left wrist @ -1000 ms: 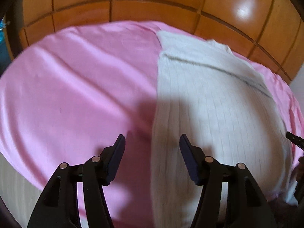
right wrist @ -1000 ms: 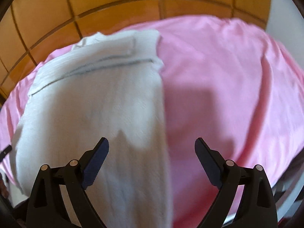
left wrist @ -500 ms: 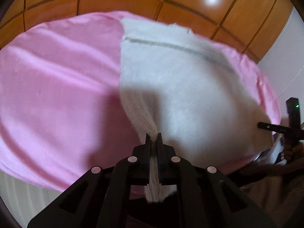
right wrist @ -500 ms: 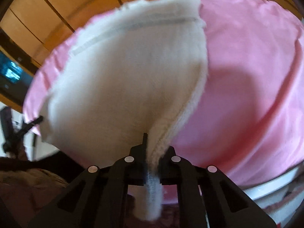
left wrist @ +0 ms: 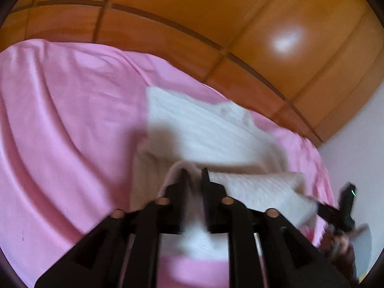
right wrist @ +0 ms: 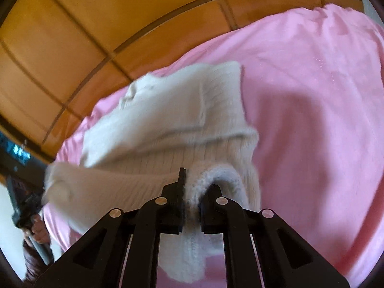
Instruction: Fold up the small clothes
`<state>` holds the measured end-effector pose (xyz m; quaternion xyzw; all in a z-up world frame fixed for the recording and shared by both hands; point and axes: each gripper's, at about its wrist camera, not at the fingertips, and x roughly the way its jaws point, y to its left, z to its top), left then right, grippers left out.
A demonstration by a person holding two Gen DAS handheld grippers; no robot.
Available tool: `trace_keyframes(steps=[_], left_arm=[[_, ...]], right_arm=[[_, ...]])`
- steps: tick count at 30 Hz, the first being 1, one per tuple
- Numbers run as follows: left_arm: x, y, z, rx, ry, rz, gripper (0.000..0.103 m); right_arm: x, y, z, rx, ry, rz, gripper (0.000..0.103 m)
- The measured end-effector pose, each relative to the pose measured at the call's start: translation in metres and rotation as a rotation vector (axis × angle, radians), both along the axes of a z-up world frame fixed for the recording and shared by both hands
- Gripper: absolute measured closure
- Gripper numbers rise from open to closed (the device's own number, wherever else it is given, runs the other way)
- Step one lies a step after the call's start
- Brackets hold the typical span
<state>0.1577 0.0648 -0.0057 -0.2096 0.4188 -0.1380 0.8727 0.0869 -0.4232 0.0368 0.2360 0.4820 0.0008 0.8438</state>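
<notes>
A white ribbed knit garment (left wrist: 211, 129) is found lying on the pink bed sheet (left wrist: 60, 132), its near edge raised and doubled over the far part. The left gripper (left wrist: 193, 180) is pinched on one near corner, the right gripper (right wrist: 193, 187) on the other. The knit is judged soft, light and limp; sagging between grips is likely, so hemmed corners are preferred holds.

surface: pink bed sheet (left wrist: 72, 124) | on it: white knit garment (right wrist: 172, 115), part-folded
</notes>
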Motion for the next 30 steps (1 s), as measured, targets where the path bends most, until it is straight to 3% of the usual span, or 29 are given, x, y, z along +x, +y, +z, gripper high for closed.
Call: trace_keyframes(steps=[1, 2, 3, 6, 12, 15, 16, 17, 18, 19, 22, 30], left_arm=[[0.003, 0.004, -0.002, -0.008, -0.006, 0.023, 0.056], [0.005, 0.01, -0.002, -0.029, -0.009, 0.025, 0.046], [0.006, 0.015, -0.005, -0.041, -0.002, 0.029, 0.046], [-0.001, 0.029, -0.019, -0.022, 0.018, 0.048, 0.045], [-0.035, 0.036, -0.069, -0.03, 0.117, -0.027, 0.043], [-0.047, 0.022, -0.079, 0.003, 0.122, -0.077, 0.053], [-0.048, 0.015, -0.08, 0.029, 0.115, -0.093, 0.069], [-0.047, 0.011, -0.081, 0.05, 0.119, -0.1, 0.081], [-0.046, 0.009, -0.079, 0.067, 0.114, -0.09, 0.085], [-0.047, 0.008, -0.077, 0.078, 0.11, -0.083, 0.087], [-0.058, 0.011, -0.067, 0.109, 0.078, -0.066, 0.093], [-0.117, 0.035, -0.052, 0.057, 0.075, -0.042, 0.095]], right_arm=[[0.002, -0.006, 0.001, 0.026, -0.008, -0.016, 0.059], [0.001, -0.013, 0.002, 0.058, -0.026, -0.047, 0.025], [-0.004, -0.019, 0.006, 0.069, -0.055, -0.081, 0.019], [-0.02, -0.026, 0.005, 0.061, -0.05, -0.07, 0.019], [-0.056, -0.015, -0.023, -0.007, 0.02, 0.001, 0.019], [-0.057, 0.0, -0.04, -0.061, 0.045, 0.035, 0.038], [-0.053, 0.006, -0.043, -0.095, 0.041, 0.038, 0.045], [-0.048, 0.01, -0.043, -0.113, 0.036, 0.039, 0.06], [-0.044, 0.011, -0.043, -0.095, 0.036, 0.04, 0.071], [-0.042, 0.01, -0.042, -0.077, 0.039, 0.041, 0.088], [-0.045, 0.018, -0.028, -0.101, 0.016, 0.065, 0.092], [-0.101, 0.022, 0.005, -0.094, 0.0, 0.125, 0.093]])
